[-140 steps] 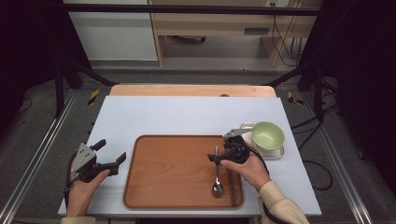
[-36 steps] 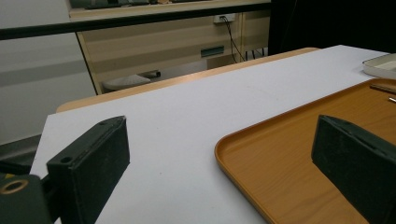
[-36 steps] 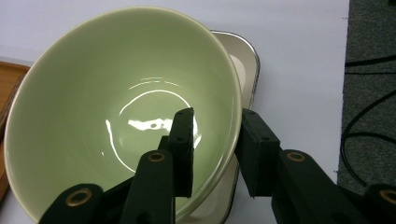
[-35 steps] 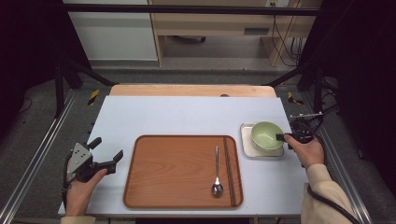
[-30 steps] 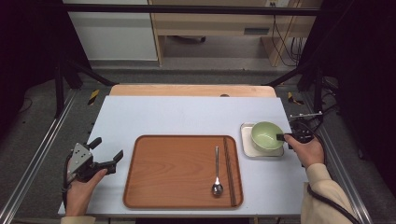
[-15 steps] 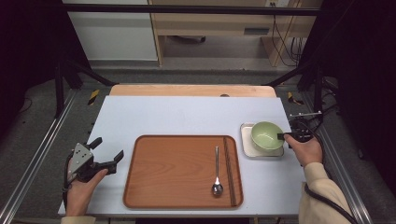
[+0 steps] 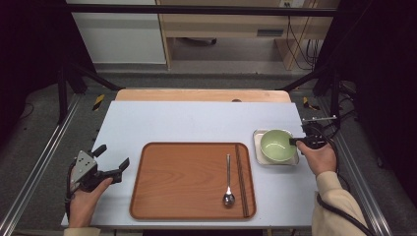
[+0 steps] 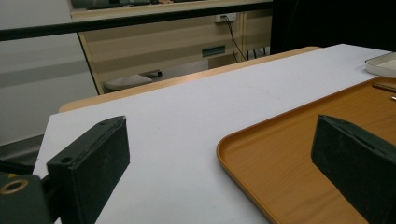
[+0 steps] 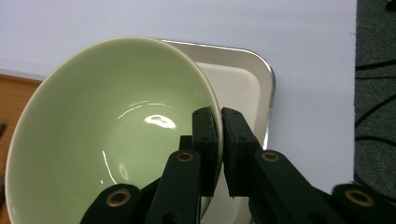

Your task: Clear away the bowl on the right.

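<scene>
A pale green bowl [image 7: 276, 145] [image 9: 107, 130] stands on a small white dish [image 7: 258, 133] [image 9: 261, 79] at the table's right. My right gripper [image 7: 295, 141] [image 9: 219, 114] reaches in from the right. Its jaws have just been closing, and they now pinch the bowl's right rim, one pad inside and one outside. My left gripper [image 7: 113, 156] [image 8: 219, 158] rests open at the table's left front, just left of the wooden tray [image 7: 172, 187] [image 8: 289, 154], with nothing between its jaws. A spoon [image 7: 228, 182] and chopsticks [image 7: 241, 179] lie on the tray's right part.
The table's right edge is close behind my right hand, with cables and a dark metal frame beyond it. A wooden strip runs along the table's far edge. White tabletop lies bare between the tray and that far edge.
Several seconds ago my right hand was over the tray by the spoon; it has since gone to the bowl's right side. Within the last second both hands have barely moved.
</scene>
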Demonstrator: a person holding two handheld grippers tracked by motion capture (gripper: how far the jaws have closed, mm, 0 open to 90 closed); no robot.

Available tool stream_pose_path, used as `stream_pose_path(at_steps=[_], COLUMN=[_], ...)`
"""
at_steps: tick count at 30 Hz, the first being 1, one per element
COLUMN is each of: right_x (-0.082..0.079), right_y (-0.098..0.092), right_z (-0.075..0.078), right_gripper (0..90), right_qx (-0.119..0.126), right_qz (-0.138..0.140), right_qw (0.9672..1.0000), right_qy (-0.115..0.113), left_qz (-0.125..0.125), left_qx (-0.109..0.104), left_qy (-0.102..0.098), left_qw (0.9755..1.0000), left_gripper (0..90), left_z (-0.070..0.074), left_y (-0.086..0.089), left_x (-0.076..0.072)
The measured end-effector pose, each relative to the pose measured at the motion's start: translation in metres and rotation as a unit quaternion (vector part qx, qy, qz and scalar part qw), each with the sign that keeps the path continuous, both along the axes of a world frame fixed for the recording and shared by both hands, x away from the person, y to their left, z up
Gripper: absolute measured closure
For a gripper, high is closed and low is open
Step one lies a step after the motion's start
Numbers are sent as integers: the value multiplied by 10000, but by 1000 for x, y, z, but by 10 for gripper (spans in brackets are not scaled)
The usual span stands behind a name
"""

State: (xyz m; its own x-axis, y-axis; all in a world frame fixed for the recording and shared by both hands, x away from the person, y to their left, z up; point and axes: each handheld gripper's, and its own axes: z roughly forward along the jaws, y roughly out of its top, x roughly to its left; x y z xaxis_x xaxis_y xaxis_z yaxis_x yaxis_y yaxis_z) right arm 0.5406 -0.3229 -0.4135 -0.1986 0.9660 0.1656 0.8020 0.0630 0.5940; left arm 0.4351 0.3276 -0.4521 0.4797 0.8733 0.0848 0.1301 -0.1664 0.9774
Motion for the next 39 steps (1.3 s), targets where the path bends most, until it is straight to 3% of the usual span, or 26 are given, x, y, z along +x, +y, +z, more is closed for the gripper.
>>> stream_pose_path(at_steps=[11,12,14,15,16,17,18,20,22,24,30,32,39], right_x=[-5,-6,-6,-5,-4,-3,-3,-4,-5,-5,-3,-3,0], right_y=[12,12,7,8,11,11,11,14,12,5,-2,-2,5], right_z=[18,21,29,32,31,29,28,27,26,25,21,20,14], right_gripper=[867,896,900,900,900,900,900,900,900,900,895,829,676], right_qx=[123,223,744,376,15,294,393,179,15,155,279,295,248], right_qz=[221,212,130,171,228,193,222,376,349,210,98,116,260], right_qw=[9994,9991,9963,9984,9995,9993,9989,9990,9992,9995,9994,9993,9993], right_qy=[-233,-276,-413,-396,-226,-131,-159,-185,-177,-188,-167,-202,61], left_qz=[2,-3,-8,2,-13,-36,-75,-154,-177,-202,-208,-195,-186], left_qx=[0,-1,-5,2,31,73,139,101,114,138,172,162,144], left_qy=[-16,-11,-1,8,49,58,45,83,58,65,60,52,49], left_qw=[10000,10000,10000,10000,10000,9999,9999,9998,9998,9997,9996,9997,9997], left_gripper=[42,42,43,43,44,43,48,49,50,50,49,49,49], left_z=[1,1,0,-1,-1,-1,-2,-3,-2,-2,-3,-2,-3], left_y=[1,1,0,-1,-2,-3,-4,-6,-8,-11,-12,-11,-10], left_x=[0,0,0,1,1,1,1,2,2,3,2,2,2])
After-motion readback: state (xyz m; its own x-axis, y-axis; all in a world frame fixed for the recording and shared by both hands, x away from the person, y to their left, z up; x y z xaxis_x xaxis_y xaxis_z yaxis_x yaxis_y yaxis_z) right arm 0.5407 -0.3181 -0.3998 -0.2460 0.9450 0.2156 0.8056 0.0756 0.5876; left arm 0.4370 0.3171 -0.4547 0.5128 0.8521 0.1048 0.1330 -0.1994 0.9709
